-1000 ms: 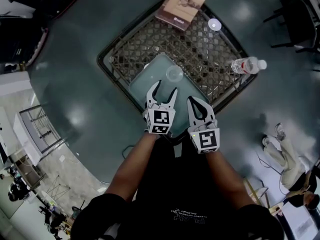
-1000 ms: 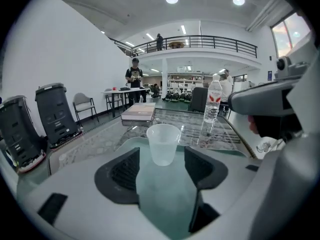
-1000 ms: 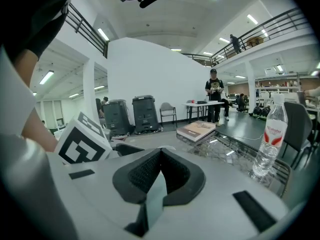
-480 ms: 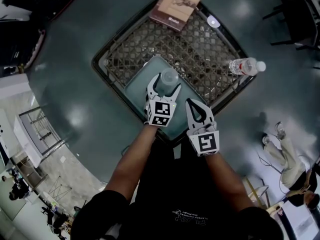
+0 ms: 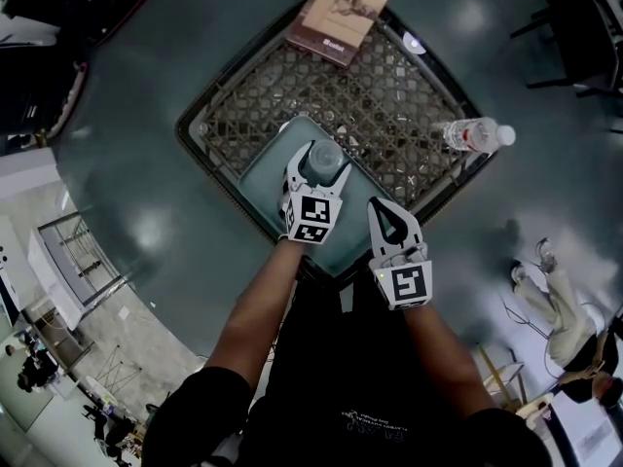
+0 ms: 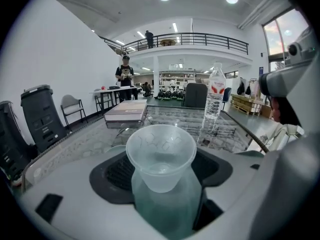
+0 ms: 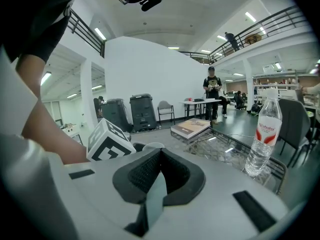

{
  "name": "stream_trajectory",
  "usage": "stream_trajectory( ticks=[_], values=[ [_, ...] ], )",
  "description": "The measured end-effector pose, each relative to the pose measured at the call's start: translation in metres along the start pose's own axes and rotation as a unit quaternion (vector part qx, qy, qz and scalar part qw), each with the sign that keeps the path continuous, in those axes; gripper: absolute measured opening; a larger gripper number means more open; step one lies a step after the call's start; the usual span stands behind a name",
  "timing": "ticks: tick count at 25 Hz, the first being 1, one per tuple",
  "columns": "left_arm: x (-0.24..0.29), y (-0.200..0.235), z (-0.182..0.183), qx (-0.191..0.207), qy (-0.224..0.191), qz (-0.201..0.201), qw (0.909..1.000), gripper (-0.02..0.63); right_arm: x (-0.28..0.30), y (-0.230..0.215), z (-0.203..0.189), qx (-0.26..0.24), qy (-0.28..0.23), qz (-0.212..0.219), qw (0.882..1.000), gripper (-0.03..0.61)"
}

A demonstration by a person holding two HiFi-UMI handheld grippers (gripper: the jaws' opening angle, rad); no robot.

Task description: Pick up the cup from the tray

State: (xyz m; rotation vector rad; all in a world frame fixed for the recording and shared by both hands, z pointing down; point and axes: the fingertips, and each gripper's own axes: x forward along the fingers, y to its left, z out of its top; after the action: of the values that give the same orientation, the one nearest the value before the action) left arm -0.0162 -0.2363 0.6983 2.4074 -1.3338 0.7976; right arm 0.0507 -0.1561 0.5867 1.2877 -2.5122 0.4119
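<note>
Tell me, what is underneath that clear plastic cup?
The cup stands on a pale green tray, which lies on a lattice-topped table. The cup's base covers the tray patch directly beneath, so anything there can't be seen.

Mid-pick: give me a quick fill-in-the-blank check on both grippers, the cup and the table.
1. The left gripper has its jaws ___, with the cup between them.
2. The right gripper has its jaws ___, with nothing between them.
3. The cup stands upright on the ___.
4. A ___ lies at the table's far corner.

Missing words: open; shut; tray; book.
The left gripper's jaws have just been opening.
</note>
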Motion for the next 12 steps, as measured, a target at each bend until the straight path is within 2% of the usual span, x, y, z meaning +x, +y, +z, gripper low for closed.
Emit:
stream_trajectory(
  ticks=[3,9,12],
  values=[
    [0.0010,0.0003,0.0013,0.009,-0.004,0.005,0.9999,0.304,-0.0006,-0.0019,0.0008,0.007,-0.003,-0.005,1.000,0.008],
    [-0.0018,0.0047,0.0033,0.014,-0.010,0.014,0.9998,0.299,-0.0036,-0.0071,0.0017,0.013,-0.001,-0.014,1.000,0.008],
    [-0.0061,0.0050,0.0059,-0.002,-0.013,0.013,0.9998,0.299,-0.0051,-0.0098,0.0017,0.014,0.000,-0.017,1.000,0.008]
  ],
)
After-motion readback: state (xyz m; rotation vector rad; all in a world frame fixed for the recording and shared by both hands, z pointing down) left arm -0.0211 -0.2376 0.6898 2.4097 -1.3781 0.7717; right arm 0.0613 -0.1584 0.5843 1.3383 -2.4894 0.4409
